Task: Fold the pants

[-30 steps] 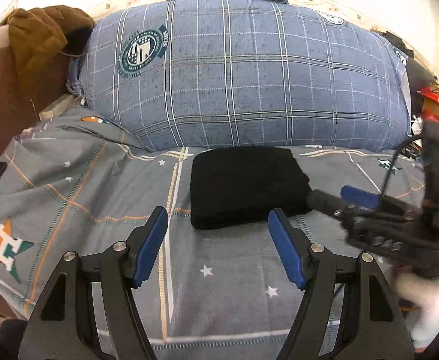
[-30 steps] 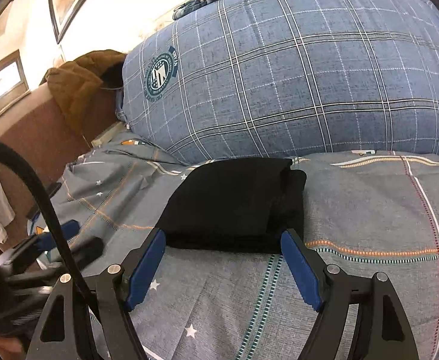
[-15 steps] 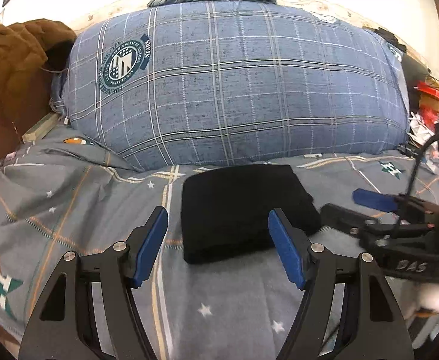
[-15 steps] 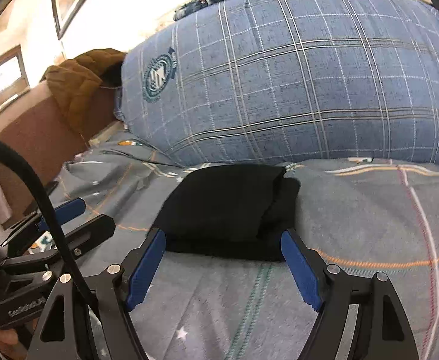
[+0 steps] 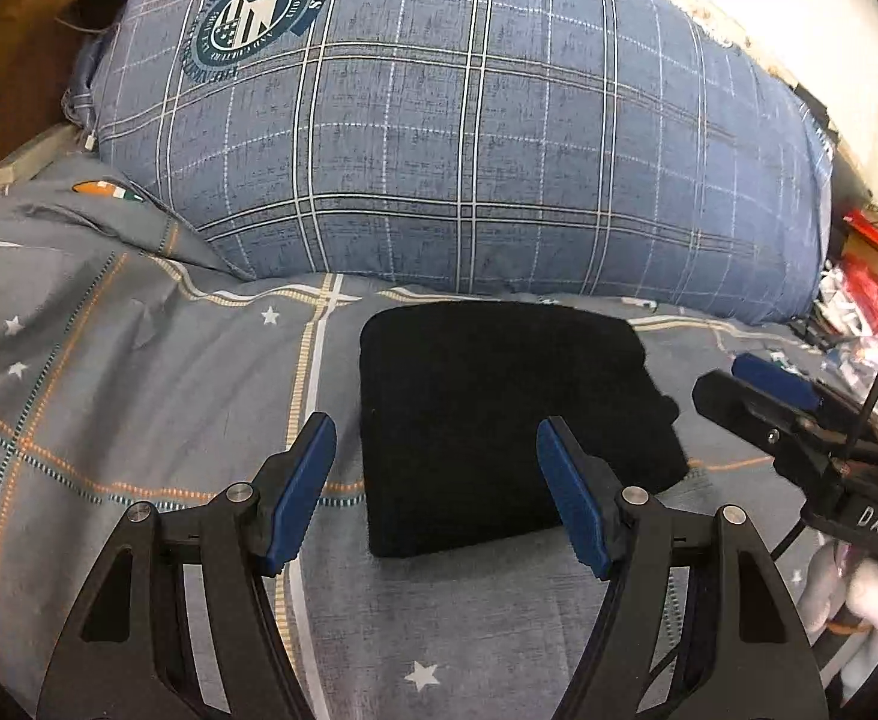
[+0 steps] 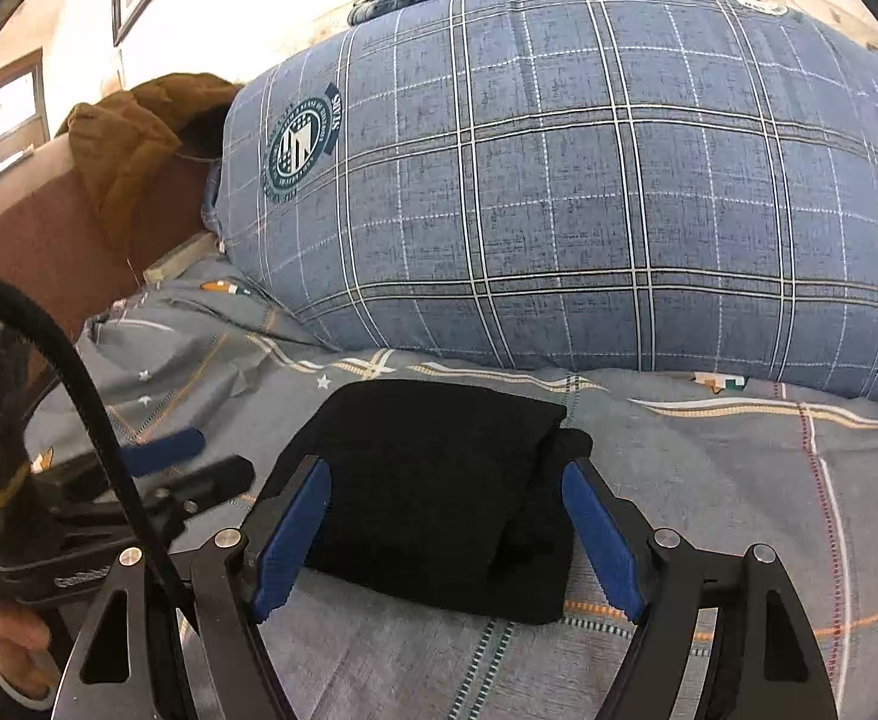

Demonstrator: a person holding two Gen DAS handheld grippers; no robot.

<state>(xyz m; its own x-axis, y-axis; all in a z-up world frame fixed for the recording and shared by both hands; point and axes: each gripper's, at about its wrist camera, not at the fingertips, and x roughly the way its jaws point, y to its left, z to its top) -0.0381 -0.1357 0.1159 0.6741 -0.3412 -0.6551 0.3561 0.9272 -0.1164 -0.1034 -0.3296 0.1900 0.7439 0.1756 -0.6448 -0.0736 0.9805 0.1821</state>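
Lying folded on the bed (image 5: 138, 420), your black pants (image 5: 499, 420) sit at 6 o'clock of the plaid pillow (image 5: 469, 150). Your left claw (image 5: 435, 495) and right claw (image 6: 445, 540) gape wide, holding nothing.

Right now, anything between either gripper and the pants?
Nothing visible. The folded black pants lie on the grey bedsheet, straight ahead of the open left gripper and open right gripper. The blue plaid pillow sits behind them.
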